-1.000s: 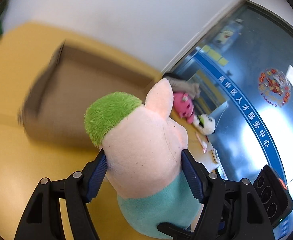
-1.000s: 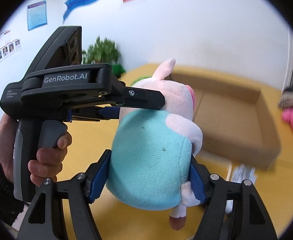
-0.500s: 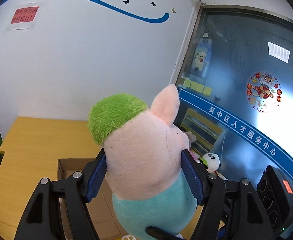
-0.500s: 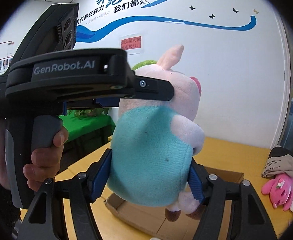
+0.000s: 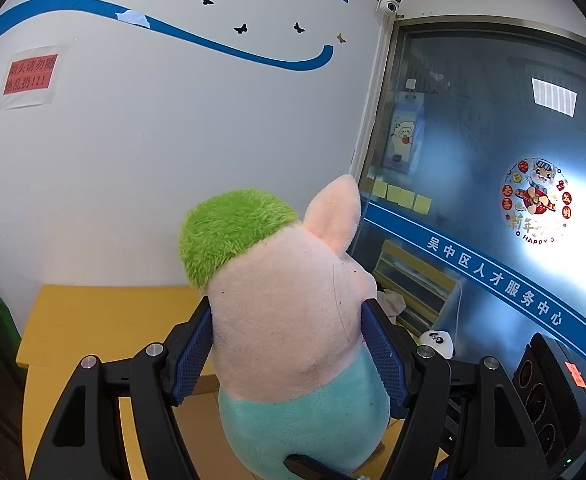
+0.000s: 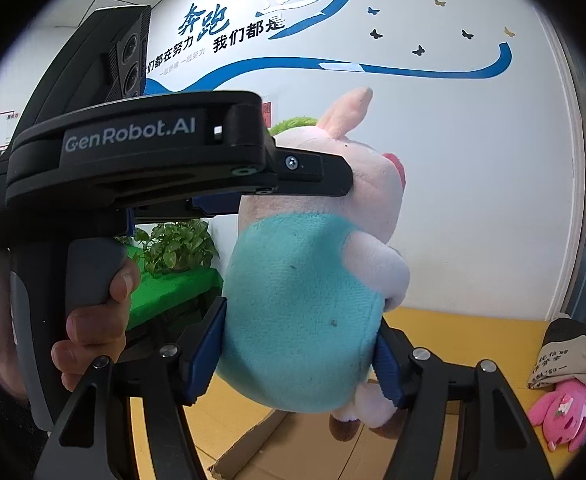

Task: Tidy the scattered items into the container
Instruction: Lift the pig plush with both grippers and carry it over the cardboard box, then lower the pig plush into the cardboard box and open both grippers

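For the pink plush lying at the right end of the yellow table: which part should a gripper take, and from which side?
Take the pink plush across its rounded body from above. It lies flat on the yellow table, against a grey bag, so the top is the free side. Its limbs look thin and floppy.

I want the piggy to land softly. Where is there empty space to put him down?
The cardboard box just under the pig plush shows a bare floor. The yellow table by the white wall is bare too. It is crowded at the far right by the glass, where the pink plush and panda toy lie.
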